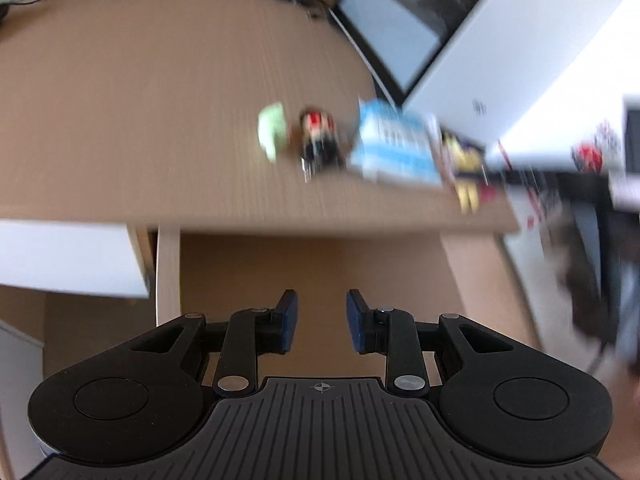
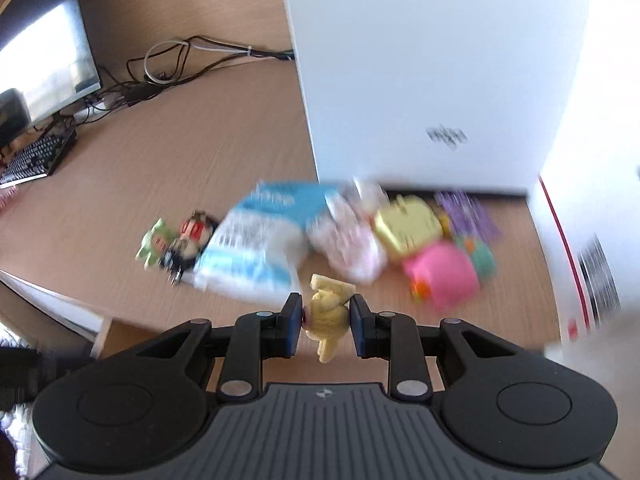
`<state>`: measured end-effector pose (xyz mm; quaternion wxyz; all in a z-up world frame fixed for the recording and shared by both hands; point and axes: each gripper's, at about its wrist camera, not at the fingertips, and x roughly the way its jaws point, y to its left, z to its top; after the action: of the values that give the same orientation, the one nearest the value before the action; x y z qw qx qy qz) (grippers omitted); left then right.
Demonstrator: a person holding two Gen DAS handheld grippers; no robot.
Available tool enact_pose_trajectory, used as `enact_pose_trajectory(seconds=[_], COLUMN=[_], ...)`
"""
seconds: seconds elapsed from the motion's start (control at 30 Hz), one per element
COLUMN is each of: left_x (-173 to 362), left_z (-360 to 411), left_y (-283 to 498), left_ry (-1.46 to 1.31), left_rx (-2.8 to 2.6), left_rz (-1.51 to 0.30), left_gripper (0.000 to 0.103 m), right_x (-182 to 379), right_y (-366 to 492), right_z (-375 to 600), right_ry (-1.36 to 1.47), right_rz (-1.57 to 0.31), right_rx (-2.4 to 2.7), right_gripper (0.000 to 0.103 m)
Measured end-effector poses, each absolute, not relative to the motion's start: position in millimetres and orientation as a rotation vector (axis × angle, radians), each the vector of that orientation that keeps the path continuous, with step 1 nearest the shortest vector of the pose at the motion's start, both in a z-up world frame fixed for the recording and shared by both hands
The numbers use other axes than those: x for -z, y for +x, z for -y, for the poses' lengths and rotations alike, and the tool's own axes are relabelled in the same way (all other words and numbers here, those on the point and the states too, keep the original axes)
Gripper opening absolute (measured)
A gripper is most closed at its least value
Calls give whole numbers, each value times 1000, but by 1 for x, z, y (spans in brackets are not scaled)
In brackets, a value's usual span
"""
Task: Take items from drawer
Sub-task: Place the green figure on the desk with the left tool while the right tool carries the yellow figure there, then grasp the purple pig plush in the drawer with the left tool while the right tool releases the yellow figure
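Right claw [image 2: 325, 314] clamped narrow on a small yellow plush toy [image 2: 328, 312], blue pads pressing it from both sides, 1 leg dangling below the fingers. Held up over the near edge of the wooden desk [image 2: 192, 152], not touching anything else. Pretty blurry overall.

Left claw [image 1: 322, 320] partly open, nothing between the pads, just hanging out past the front edge of the desk with bare air in the gap.

Already sitting on the desk in a rough row: a little green figure [image 2: 154, 242], a dark figure with red bits [image 2: 188, 246] touching it, then a blue and white packet [image 2: 264, 240], a pale pink bag [image 2: 352, 240], a yellow toy [image 2: 408, 226], a pink toy [image 2: 442, 274], a teal thing [image 2: 482, 260] and something purple [image 2: 468, 212] tucked at the foot of a big white box [image 2: 432, 72]. Monitor [image 2: 44, 48], keyboard [image 2: 38, 156] and a tangle of cables [image 2: 168, 64] further back on the left.

Can't make out a drawer in either view.
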<state>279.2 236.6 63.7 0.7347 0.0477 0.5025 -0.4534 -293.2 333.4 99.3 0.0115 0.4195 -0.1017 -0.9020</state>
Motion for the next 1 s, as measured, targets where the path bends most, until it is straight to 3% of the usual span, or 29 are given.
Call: enact_pose_trajectory(seconds=[0.2, 0.4, 0.73, 1.0], left_x=[-47, -34, -4, 32], left_z=[-240, -220, -150, -95], left_y=[258, 239, 188, 149], left_ry=[195, 247, 492, 675], left_rx=[1055, 1174, 1405, 1478], left_rz=[-1178, -1259, -1395, -1462], left_gripper=[29, 29, 29, 29], right_x=[-103, -95, -81, -87], right_y=[-307, -263, -183, -143], right_z=[-335, -339, -360, -371], right_ry=[1283, 1372, 1506, 1517], right_rz=[302, 356, 640, 747], right_rx=[2813, 2775, 2737, 2768], right_gripper=[38, 40, 57, 60])
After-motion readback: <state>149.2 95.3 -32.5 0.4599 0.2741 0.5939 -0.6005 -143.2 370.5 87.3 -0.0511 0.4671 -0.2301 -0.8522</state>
